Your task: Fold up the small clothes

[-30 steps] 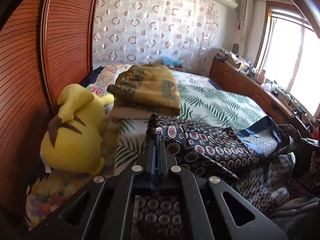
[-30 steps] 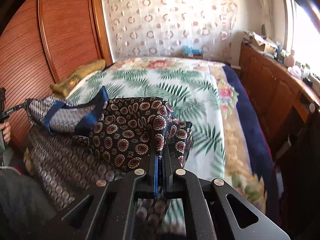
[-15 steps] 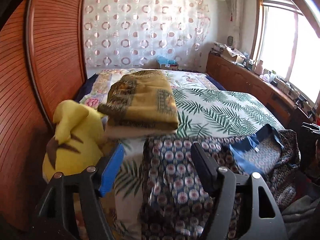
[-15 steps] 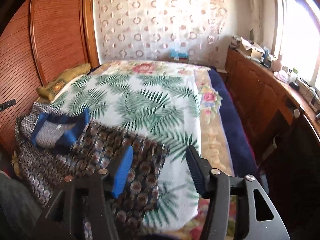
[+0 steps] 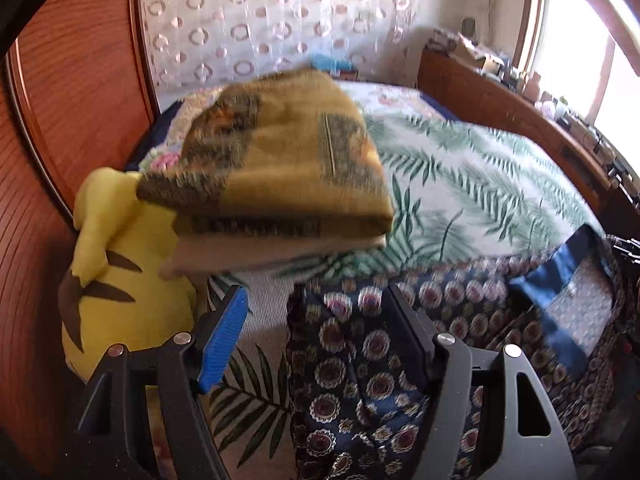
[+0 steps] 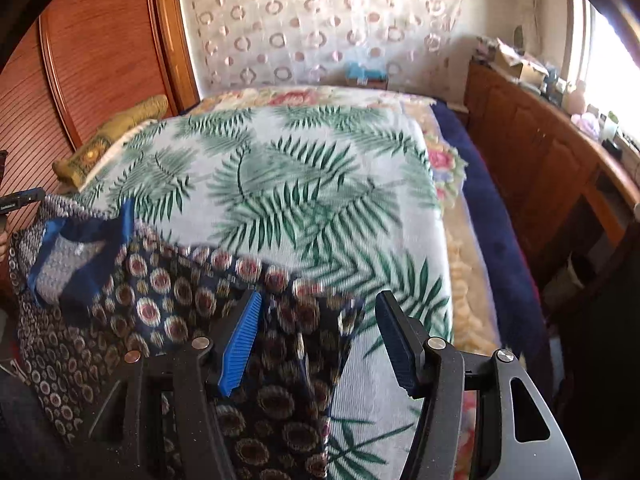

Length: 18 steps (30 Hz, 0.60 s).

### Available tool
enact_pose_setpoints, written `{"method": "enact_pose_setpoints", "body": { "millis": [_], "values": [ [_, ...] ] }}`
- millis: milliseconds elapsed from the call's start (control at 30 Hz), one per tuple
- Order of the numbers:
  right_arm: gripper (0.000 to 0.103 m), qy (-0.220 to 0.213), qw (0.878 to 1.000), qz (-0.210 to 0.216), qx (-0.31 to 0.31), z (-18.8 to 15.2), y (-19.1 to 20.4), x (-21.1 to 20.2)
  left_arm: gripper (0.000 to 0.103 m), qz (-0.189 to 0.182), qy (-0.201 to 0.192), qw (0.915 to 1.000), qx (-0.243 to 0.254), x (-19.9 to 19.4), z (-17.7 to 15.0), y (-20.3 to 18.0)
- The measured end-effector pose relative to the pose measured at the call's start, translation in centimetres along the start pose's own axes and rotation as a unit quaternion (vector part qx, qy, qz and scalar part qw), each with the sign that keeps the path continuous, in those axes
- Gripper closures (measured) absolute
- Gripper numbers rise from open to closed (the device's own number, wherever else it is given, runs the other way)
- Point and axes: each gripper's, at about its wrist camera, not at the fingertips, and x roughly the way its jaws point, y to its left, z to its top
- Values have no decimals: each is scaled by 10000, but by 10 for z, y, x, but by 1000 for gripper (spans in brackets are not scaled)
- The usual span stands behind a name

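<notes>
A dark navy garment with a medallion print [image 5: 360, 364] lies on the near edge of the bed, its blue-trimmed lighter part [image 5: 568, 304] to the right. My left gripper [image 5: 316, 320] is open just above the garment's left corner and holds nothing. In the right wrist view the same garment [image 6: 168, 300] lies at lower left, its blue-trimmed part [image 6: 76, 248] further left. My right gripper [image 6: 318, 328] is open over the garment's right corner and is empty.
A palm-leaf bedspread [image 6: 304, 200] covers the bed. A folded yellow-brown blanket [image 5: 280, 160] and a yellow plush toy [image 5: 120, 292] sit at the left by the wooden wardrobe [image 5: 60, 100]. A wooden cabinet [image 6: 552, 168] runs along the right.
Both grippers were shut on the garment's corners a second ago. They have opened and let go, and the garment now lies flat on the bed. Both grippers have dropped closer to it.
</notes>
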Motion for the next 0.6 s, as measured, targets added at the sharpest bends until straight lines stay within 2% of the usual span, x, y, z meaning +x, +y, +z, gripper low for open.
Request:
{"method": "enact_pose_setpoints", "body": {
  "millis": [133, 300, 367, 433, 467, 533, 567, 600],
  "values": [
    [41, 130, 9999, 66, 62, -7, -3, 10, 33, -20, 203, 9998, -42, 10, -9, 2],
    [41, -12, 9993, 177, 314, -2, -16, 7, 33, -49, 257, 9996, -59, 14, -9, 2],
    [41, 21, 9993, 189, 337, -1, -17, 12, 38, -114, 292, 9995, -59, 18, -7, 1],
    [41, 119, 9989, 233, 383, -1, -18, 18, 49, -245, 381, 9989, -98, 23, -6, 1],
    [41, 199, 9987, 255, 398, -2, -17, 22, 49, -265, 399, 9988, -96, 24, -6, 0],
    [49, 216, 9989, 260, 335, -3, -14, 27, 56, -219, 356, 9991, 14, 24, -7, -5],
    [56, 211, 9989, 302, 280, -3, -12, 26, 58, -238, 350, 9991, 40, 24, -7, -7],
    [68, 215, 9990, 329, 231, -3, -10, 25, 66, -285, 346, 9990, 41, 23, -7, -8]
  ]
}}
